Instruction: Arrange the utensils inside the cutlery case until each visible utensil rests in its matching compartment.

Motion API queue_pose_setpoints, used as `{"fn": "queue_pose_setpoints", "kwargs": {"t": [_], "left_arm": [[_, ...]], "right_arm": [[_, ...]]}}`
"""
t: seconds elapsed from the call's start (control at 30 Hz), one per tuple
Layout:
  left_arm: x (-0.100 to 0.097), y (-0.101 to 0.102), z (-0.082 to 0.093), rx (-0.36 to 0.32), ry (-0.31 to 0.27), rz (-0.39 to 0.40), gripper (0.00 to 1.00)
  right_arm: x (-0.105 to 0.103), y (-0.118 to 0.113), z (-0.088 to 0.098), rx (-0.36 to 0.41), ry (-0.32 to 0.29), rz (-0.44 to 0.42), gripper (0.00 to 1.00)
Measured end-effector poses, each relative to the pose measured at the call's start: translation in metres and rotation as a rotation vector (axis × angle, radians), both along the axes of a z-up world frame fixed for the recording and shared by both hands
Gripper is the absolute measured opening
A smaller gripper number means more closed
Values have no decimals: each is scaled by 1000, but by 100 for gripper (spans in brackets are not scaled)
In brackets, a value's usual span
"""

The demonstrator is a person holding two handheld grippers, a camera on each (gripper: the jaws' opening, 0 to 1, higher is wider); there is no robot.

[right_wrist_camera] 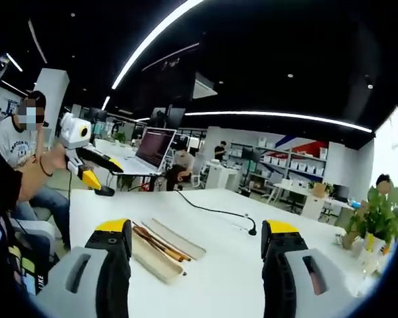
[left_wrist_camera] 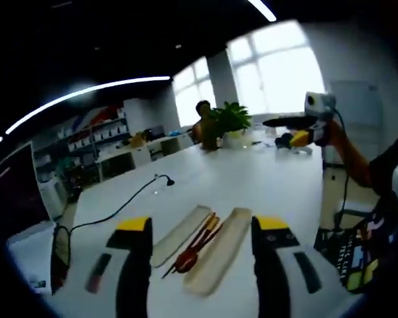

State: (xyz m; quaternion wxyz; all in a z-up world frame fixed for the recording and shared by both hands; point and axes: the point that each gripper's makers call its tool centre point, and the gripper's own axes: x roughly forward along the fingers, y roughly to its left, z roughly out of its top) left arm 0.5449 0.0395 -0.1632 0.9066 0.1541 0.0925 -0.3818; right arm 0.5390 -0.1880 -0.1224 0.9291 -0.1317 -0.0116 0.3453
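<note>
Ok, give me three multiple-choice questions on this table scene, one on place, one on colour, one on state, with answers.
1. Where do the reddish-brown utensils lie?
A. between the two beige case halves
B. inside a drawer
C. on the floor

2. What colour are the tips of the left gripper?
A. blue
B. yellow
C. white

3. How do both grippers' jaws stand?
A. shut on a utensil
B. shut empty
C. open

A: they rest between the long beige case half and its twin. B: yellow caps show. C: the right gripper also gapes, holding nothing.

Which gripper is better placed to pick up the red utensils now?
Probably the left gripper: the red utensils lie between the two case halves, centred between its open jaws. The right gripper has them off beside one jaw.
</note>
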Motion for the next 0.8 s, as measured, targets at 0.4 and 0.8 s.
{"fn": "queue_pose_setpoints", "kwargs": {"t": [0.4,0.8], "left_arm": [[45,-18,-15,92,57,-20,51],[77,-25,-57,258,161,-54,43]], "right_arm": [[42,24,-2,-18,9,104,72],[81,47,-41,-171,100,183,52]]}}
